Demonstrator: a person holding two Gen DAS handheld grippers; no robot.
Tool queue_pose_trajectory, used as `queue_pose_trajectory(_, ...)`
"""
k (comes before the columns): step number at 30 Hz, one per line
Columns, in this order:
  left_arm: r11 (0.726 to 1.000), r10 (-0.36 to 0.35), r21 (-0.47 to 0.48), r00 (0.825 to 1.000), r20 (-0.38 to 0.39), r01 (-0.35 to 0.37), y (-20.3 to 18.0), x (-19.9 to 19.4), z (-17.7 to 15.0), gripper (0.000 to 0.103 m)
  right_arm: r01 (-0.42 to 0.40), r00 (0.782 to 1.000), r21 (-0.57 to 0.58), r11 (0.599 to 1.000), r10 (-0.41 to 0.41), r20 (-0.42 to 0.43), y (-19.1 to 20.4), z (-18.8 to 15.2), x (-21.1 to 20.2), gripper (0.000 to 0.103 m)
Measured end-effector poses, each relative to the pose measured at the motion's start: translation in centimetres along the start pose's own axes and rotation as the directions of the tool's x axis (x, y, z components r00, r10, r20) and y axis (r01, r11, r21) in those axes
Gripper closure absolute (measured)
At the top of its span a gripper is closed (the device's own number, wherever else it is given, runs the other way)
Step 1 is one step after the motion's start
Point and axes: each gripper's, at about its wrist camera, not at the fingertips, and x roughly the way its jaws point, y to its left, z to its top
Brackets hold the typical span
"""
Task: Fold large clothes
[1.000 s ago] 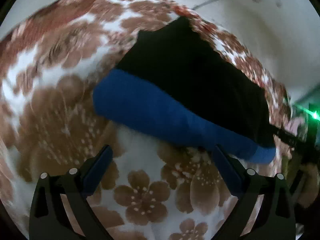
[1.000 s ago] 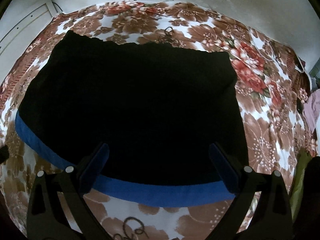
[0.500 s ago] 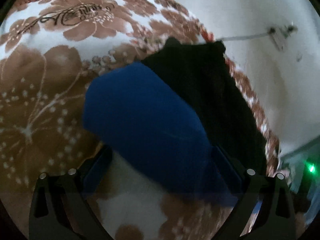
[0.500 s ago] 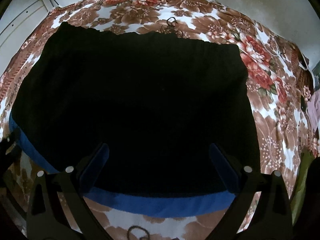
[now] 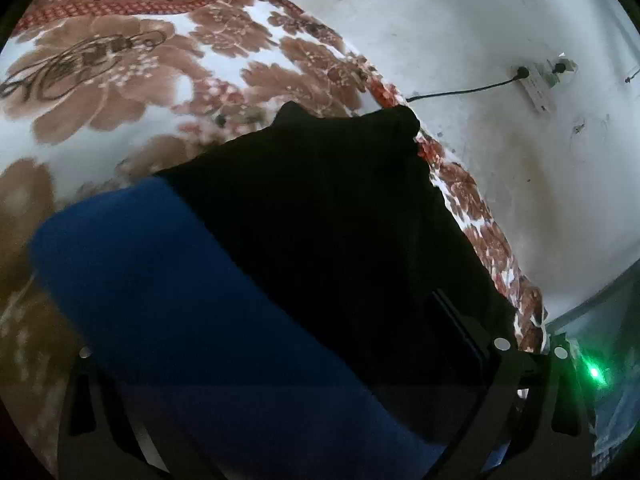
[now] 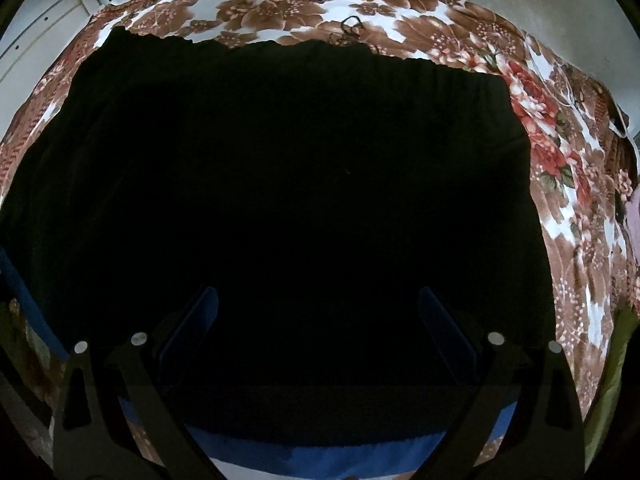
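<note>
The garment (image 6: 300, 200) lies spread flat on the bedspread (image 6: 460, 36), its hem band (image 5: 180, 300) nearest both grippers, with the wall (image 5: 500, 140) and its power strip (image 5: 538, 86) behind the bed.

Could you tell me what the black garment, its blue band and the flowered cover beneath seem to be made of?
The black garment looks like soft matte cloth, with no sheen. Its blue band seems a thicker, fuzzy matte fabric, perhaps knit. The flowered cover looks like plush printed fabric; the weave is too blurred to tell.
</note>
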Motion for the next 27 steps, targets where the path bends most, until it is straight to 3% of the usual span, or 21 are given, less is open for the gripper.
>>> queue_pose_trajectory(3,1.0,-0.009,-0.018,1.0,-0.001,0.009,0.1,0.2,0.3,0.006,-0.001,1.0,0.022,1.0,0.001,-0.005,0.0,-0.1,0.1,0.005)
queue_pose_trajectory(5,1.0,-0.006,0.002,1.0,-0.004,0.006,-0.2,0.0,0.1,0.012,-0.002,1.0,0.042,0.999,0.002,-0.006,-0.1,-0.2,-0.1,0.005)
queue_pose_trajectory(9,0.993,0.081,0.089,0.996,-0.031,-0.078,-0.8,0.3,-0.6,0.049,0.002,1.0,0.053,0.999,-0.002,-0.005,-0.1,-0.8,-0.6,0.005)
queue_pose_trajectory(13,0.983,0.104,0.158,0.994,-0.032,-0.098,-2.4,0.3,-0.4,0.069,0.018,1.0,0.065,0.998,-0.018,0.003,-0.3,-1.7,-1.5,0.005)
queue_pose_trajectory(18,0.973,0.121,0.201,0.993,-0.015,-0.115,-4.5,-0.3,0.1,0.075,0.055,0.998,0.103,0.993,-0.056,0.009,-1.4,-3.1,-2.9,0.005)
queue_pose_trajectory(22,0.971,0.099,0.221,0.995,-0.021,-0.092,-6.4,-1.2,0.9,0.076,0.04,0.999,0.134,0.99,-0.037,-0.026,-1.9,-3.8,-2.1,0.005)
queue_pose_trajectory(27,0.917,0.11,0.385,0.994,0.017,-0.108,-12.4,-2.7,1.2,0.077,0.075,0.996,0.136,0.988,-0.068,-0.051,-1.0,-3.8,-0.3,0.005)
